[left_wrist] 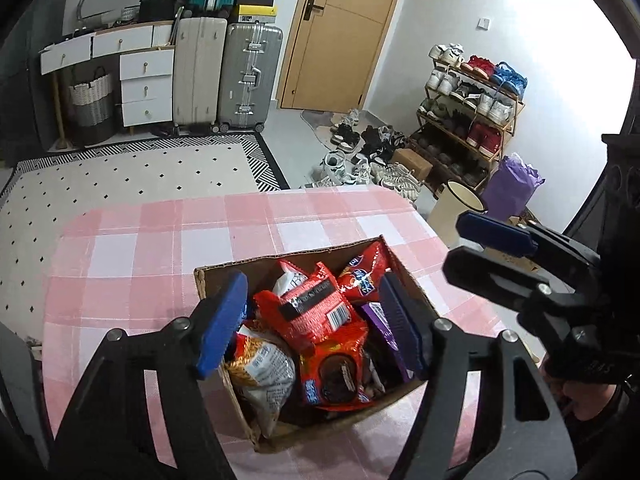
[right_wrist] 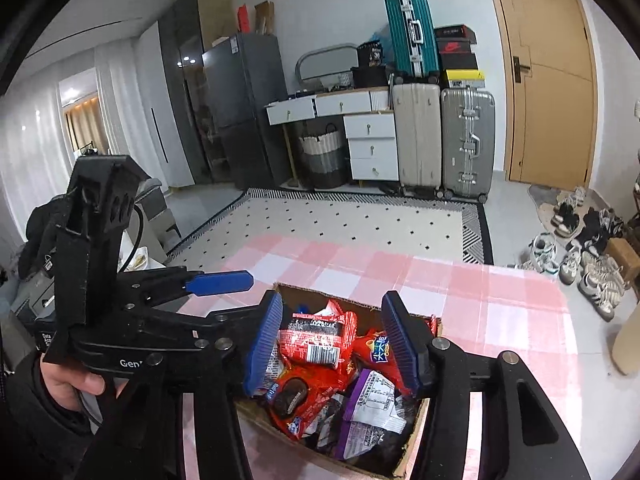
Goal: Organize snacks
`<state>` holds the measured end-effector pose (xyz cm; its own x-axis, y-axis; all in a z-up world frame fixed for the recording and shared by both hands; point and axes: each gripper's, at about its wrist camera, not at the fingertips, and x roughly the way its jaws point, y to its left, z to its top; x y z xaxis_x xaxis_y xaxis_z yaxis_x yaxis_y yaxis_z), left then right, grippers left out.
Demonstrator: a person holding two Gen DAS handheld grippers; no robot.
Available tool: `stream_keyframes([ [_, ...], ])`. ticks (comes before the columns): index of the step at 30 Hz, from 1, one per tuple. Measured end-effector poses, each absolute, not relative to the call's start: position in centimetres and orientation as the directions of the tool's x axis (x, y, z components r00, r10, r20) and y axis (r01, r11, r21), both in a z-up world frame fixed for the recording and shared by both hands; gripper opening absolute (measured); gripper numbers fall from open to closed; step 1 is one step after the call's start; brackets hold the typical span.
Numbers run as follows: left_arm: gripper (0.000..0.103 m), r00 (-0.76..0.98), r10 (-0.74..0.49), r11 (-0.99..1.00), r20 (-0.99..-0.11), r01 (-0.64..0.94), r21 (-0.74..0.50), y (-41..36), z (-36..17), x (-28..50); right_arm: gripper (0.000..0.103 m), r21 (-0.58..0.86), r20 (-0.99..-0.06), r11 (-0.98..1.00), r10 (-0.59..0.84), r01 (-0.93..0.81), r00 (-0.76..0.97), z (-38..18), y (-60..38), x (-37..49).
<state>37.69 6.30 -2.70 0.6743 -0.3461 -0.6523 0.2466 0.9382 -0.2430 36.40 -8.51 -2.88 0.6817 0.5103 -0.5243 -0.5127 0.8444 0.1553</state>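
Looks basically done: snack packets (left_wrist: 316, 312) all piled in the cardboard box (left_wrist: 224, 270) mid-frame on the pink table (left_wrist: 132, 248). Left gripper (left_wrist: 308, 320) and right gripper (right_wrist: 332, 340) hover over it, jaws apart, gripping nothing.

A cardboard box (right_wrist: 416, 456) full of snack packets is seen on a bench covered by a pink checked cloth (right_wrist: 480, 300). The right tool (right_wrist: 332, 344) is held over the box, its blue pads parted, with nothing pressed between them. Below it lie a red packet with a black label (right_wrist: 316, 336), a cookie packet (right_wrist: 292, 398) and a purple packet (right_wrist: 372, 400). The left tool (right_wrist: 220, 282) is seen at the left, gripped by a hand (right_wrist: 70, 386).
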Motion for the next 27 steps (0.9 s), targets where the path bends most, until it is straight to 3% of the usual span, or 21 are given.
stream_keyframes([
  [3, 0.066, 0.689, -0.340, 0.940, -0.640, 0.238, -0.243, 6.3, -1.9, 36.4, 0.054, 0.147, -0.505, 0.845, 0.511, -0.514, 0.695, -2.0, -9.1, 35.2],
  [7, 0.069, 0.713, -0.330, 0.943, -0.618, 0.227, -0.242, 6.1, -0.4, 33.3, 0.072, 0.148, -0.472, 0.849, 0.512, -0.507, 0.718, -0.7, -10.1, 33.1],
  [10, 0.070, 0.733, -0.327, 0.944, -0.597, 0.229, -0.236, 6.3, 0.7, 30.6, 0.075, 0.138, -0.442, 0.850, 0.512, -0.508, 0.737, 0.2, -11.1, 30.8],
  [13, 0.079, 0.760, -0.301, 0.952, -0.576, 0.201, -0.232, 6.9, 1.5, 28.0, 0.089, 0.133, -0.410, 0.859, 0.502, -0.495, 0.761, 0.9, -12.3, 28.5],
  [17, 0.080, 0.795, -0.242, 0.969, -0.557, 0.170, -0.179, 6.6, 2.2, 24.0, 0.090, 0.117, -0.376, 0.865, 0.493, -0.487, 0.785, 1.5, -13.3, 25.3],
  [19, 0.082, 0.820, -0.206, 0.978, -0.535, 0.158, -0.134, 6.2, 2.8, 21.8, 0.096, 0.101, -0.365, 0.890, 0.450, -0.445, 0.815, 1.8, -13.3, 23.8],
  [27, 0.103, 0.888, -0.108, 0.994, -0.448, 0.093, -0.055, 5.6, 3.0, 14.7, 0.100, 0.123, -0.304, 0.890, 0.454, -0.438, 0.838, 1.3, -15.6, 18.5],
])
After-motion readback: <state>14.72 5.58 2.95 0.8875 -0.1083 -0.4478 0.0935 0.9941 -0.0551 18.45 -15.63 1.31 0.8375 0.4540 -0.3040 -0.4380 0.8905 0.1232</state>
